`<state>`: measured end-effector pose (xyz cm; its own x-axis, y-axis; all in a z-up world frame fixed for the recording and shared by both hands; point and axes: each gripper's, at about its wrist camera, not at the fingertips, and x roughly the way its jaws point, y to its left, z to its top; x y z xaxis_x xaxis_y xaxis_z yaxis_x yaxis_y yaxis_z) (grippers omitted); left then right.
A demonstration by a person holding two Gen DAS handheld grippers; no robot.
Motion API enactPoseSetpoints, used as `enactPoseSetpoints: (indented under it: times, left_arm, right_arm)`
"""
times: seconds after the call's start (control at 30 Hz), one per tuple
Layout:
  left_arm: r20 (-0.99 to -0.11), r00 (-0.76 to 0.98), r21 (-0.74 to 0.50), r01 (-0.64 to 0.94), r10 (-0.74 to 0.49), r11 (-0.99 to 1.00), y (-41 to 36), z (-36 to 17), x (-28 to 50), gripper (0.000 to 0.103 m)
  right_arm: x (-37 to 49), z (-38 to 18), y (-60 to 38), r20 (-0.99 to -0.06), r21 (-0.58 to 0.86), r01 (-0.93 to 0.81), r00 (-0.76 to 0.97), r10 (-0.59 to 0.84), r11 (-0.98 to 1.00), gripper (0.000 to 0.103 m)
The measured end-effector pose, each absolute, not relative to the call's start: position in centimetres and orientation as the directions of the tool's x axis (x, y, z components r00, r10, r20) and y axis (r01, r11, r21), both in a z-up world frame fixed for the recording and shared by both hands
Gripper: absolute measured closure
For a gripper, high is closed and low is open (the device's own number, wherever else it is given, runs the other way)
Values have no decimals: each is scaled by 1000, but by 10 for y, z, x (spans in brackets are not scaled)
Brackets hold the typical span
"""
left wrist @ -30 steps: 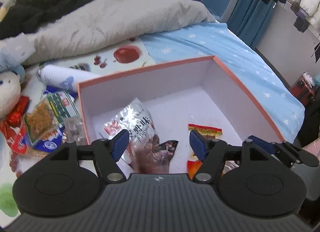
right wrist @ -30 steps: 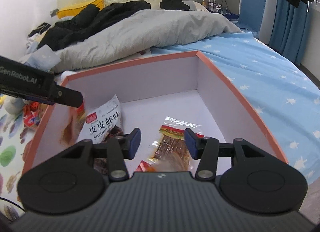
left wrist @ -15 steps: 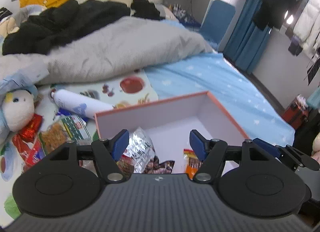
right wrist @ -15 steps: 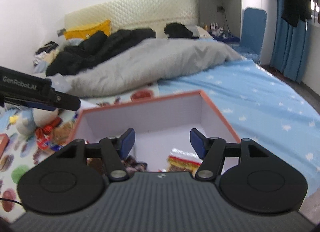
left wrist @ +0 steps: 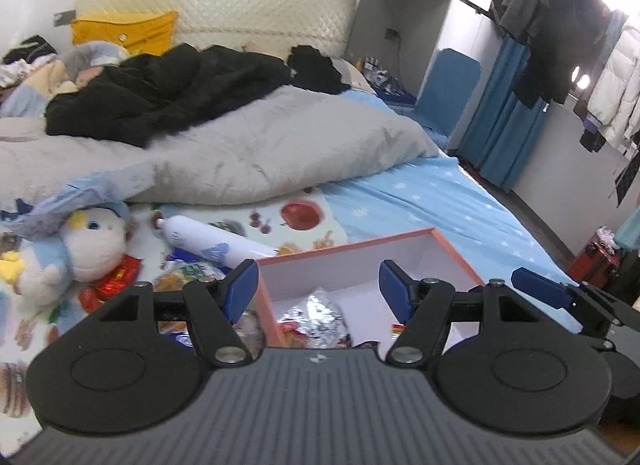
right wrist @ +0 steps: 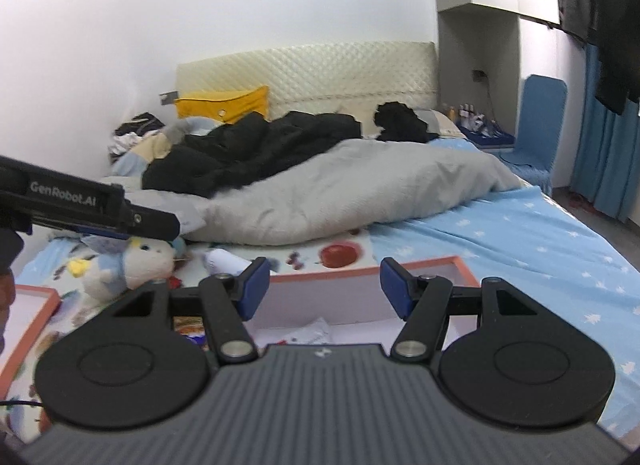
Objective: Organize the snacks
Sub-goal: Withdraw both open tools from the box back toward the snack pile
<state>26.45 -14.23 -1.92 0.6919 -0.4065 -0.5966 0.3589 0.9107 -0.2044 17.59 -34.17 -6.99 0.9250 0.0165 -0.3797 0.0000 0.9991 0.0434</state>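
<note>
The box (left wrist: 452, 257) is sitting on the bed (left wrist: 440, 201) with a foil pack (left wrist: 320, 311) already lying inside, while more snacks (left wrist: 116, 281) are waiting loose just left of it beside the plush toy (left wrist: 92, 245). I am holding both the left gripper (left wrist: 318, 285) and right gripper (right wrist: 322, 285) wide apart and empty above the box. I judge I am between placements; next I am needing to swing left and lower onto a loose pack.

Below the jaws, the left gripper's own body hides the near half of the box (left wrist: 448, 253), cutting off a silver snack bag (left wrist: 320, 311). Left of the jaws, loose packets (left wrist: 188, 273) are blurred, labels unreadable. In the right view, a second box (right wrist: 38, 307) runs off the edge.
</note>
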Motion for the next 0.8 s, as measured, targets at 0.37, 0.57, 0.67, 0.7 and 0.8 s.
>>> enactPoseSetpoints:
  times: [0.37, 0.57, 0.67, 0.7, 0.8]
  left_arm:
    - [-590, 729, -201, 283, -347, 938, -73, -29, 246, 31]
    - [-601, 736, -190, 247, -311, 950, -41, -41, 238, 31]
    - [-607, 736, -193, 229, -300, 954, -27, -48, 230, 31]
    - [-608, 737, -191, 227, -297, 955, -24, -50, 228, 31]
    - [-616, 739, -173, 211, -273, 962, -13, -58, 220, 31]
  right_arm:
    - [172, -74, -282, -384, 58, -91, 917, 106, 994, 40]
    - [169, -81, -255, -384, 61, -122, 913, 136, 991, 40]
    - [167, -86, -242, -392, 52, -128, 910, 138, 990, 40]
    - [166, -88, -240, -393, 54, -127, 909, 138, 990, 40]
    - [163, -98, -232, -411, 65, -120, 902, 136, 991, 40]
